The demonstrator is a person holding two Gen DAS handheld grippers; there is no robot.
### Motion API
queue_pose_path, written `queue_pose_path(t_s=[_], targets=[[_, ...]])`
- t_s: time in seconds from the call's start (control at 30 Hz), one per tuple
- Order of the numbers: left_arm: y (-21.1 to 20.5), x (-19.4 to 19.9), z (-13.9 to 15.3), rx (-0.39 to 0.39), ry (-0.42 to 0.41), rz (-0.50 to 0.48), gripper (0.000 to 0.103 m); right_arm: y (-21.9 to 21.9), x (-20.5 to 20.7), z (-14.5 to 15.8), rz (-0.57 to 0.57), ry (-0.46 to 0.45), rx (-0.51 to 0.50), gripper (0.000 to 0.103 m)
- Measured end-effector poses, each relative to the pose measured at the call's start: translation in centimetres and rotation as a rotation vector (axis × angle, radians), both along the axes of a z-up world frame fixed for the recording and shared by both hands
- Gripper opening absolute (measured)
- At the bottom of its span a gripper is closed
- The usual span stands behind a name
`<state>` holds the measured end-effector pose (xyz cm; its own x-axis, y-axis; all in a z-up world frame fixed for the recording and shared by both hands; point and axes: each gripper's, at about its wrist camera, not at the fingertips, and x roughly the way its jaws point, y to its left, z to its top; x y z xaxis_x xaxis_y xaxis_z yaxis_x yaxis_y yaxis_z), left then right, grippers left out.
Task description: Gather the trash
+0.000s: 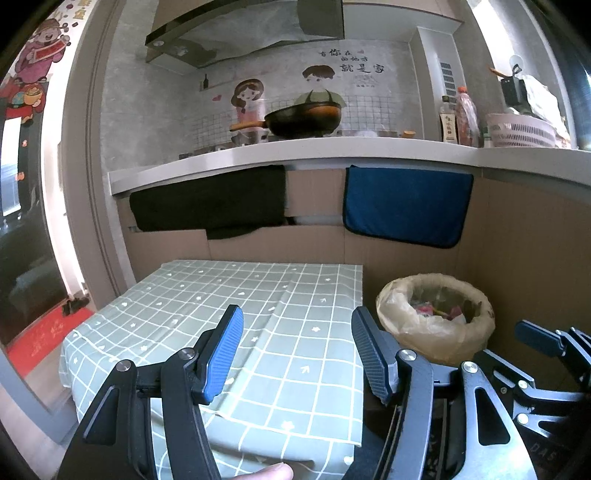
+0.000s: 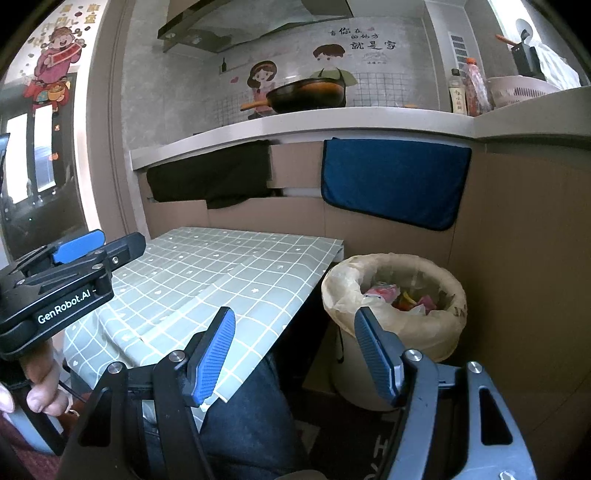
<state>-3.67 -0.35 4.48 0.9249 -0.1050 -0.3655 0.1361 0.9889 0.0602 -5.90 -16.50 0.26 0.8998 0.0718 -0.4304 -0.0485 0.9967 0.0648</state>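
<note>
Both grippers, left gripper [image 1: 297, 354] and right gripper [image 2: 293, 356], stand open and empty; light, crumpled, likely slippery wrappers [image 2: 402, 297] lie inside the bag-lined round bin [image 2: 448, 332] beside the green checked-cloth table [image 1: 207, 291], best pinched at a loose edge

**Hidden and cut-off parts**

The bin [image 2: 397, 321] bottom is hidden behind the right gripper [image 2: 295, 354]. The trash [image 2: 402, 295] inside is too small to identify. The hood [image 1: 243, 33] is cut at the top edge. The bottle [image 1: 448, 122] label is unreadable.

Grey kitchen wall [image 1: 147, 110], white counter [image 1: 295, 153], checked table [image 1: 229, 295], possibly daylit
</note>
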Motion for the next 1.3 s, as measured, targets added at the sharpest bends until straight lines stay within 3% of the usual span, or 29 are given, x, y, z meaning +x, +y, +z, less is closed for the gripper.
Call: queue_pose_path(t_s=[1.3], targets=[[-0.49, 0.17, -0.24, 0.006, 0.02, 0.003, 0.061, -0.3, -0.1, -0.15, -0.015, 0.001, 0.014, 0.065]])
